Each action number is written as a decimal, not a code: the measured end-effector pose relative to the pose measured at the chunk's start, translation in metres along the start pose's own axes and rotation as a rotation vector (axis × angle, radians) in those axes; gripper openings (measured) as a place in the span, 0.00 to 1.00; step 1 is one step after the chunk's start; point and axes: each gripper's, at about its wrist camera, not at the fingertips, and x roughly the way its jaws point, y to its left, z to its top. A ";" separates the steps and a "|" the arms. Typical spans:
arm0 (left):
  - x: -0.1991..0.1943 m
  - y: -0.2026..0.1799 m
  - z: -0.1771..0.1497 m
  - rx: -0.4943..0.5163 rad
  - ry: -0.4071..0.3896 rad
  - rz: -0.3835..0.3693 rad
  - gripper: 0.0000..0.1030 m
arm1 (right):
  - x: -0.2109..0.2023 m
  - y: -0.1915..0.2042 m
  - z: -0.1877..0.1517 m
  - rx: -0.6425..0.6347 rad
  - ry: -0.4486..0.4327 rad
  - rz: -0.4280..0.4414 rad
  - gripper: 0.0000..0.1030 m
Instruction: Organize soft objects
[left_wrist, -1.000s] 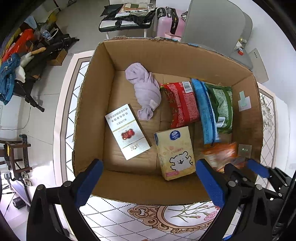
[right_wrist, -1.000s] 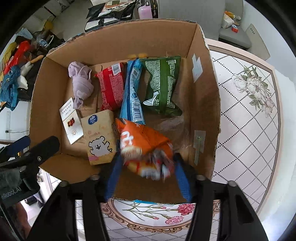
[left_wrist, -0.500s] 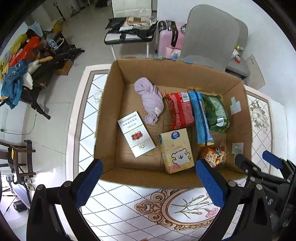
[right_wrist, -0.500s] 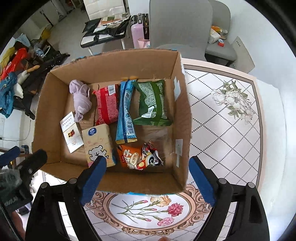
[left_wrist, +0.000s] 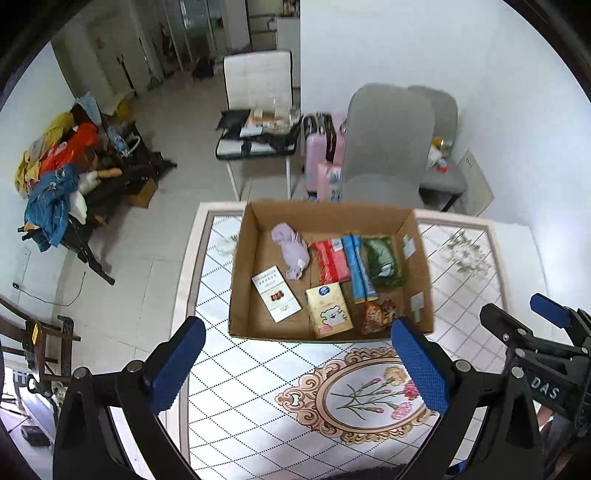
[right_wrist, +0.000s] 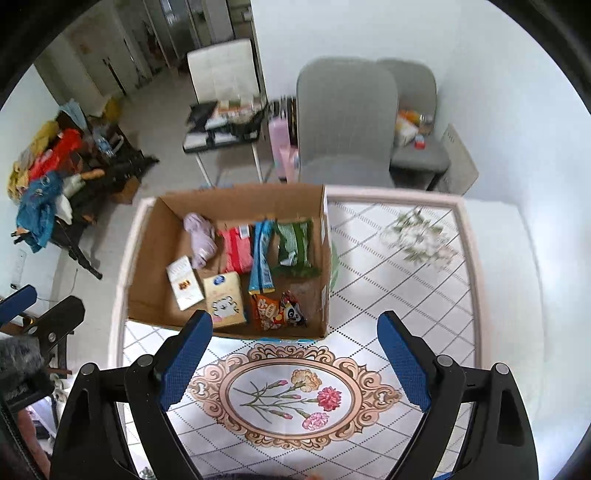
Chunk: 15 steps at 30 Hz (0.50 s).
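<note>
**Inspector:** Where did the soft items sit?

**Clerk:** All lay inside the box (right_wrist: 155, 258), which stood on the table (right_wrist: 399, 295). Along the far wall, left to right: a lilac cloth (right_wrist: 201, 240), a red pack (right_wrist: 236, 249), a blue pack (right_wrist: 261, 258) and a green pack (right_wrist: 293, 245). The near row held a white carton (right_wrist: 184, 282), a tissue pack (right_wrist: 224, 299) and an orange snack bag (right_wrist: 275, 310), which touched the blue pack's near end.

**Inspector:** And the tools?

**Clerk:** The right gripper (right_wrist: 293, 363) hung above the floral medallion (right_wrist: 291, 398), its jaws spread wide and empty, back from the box's near wall. The left gripper (left_wrist: 295, 363) was likewise spread and carried nothing, just short of the same wall. The right gripper also showed at the right edge of the left view (left_wrist: 524, 332).

**Inspector:** Obstructions?

**Clerk:** Nothing lay between either tool and the box. In the left view, the left tool's right finger (left_wrist: 419, 369) covered the box's near right corner.

**Inspector:** Surroundings?

**Clerk:** A grey chair (left_wrist: 388, 147) stood directly behind the table, a second grey chair (left_wrist: 439, 147) beside it carrying small items. A pink suitcase (left_wrist: 325, 162) stood left of them. A white chair (left_wrist: 258, 85) stood farther back with a loaded tray (left_wrist: 255, 136) on its seat. A clothes heap (left_wrist: 55, 177) lay by the left wall.
</note>
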 end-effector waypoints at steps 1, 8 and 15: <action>-0.015 0.000 -0.001 0.000 -0.022 -0.004 1.00 | -0.012 0.000 -0.001 -0.003 -0.018 -0.001 0.90; -0.071 -0.001 -0.011 -0.007 -0.096 -0.003 1.00 | -0.092 -0.001 -0.015 -0.010 -0.120 -0.014 0.90; -0.103 -0.004 -0.026 -0.019 -0.130 0.001 1.00 | -0.129 -0.004 -0.027 -0.005 -0.164 -0.048 0.90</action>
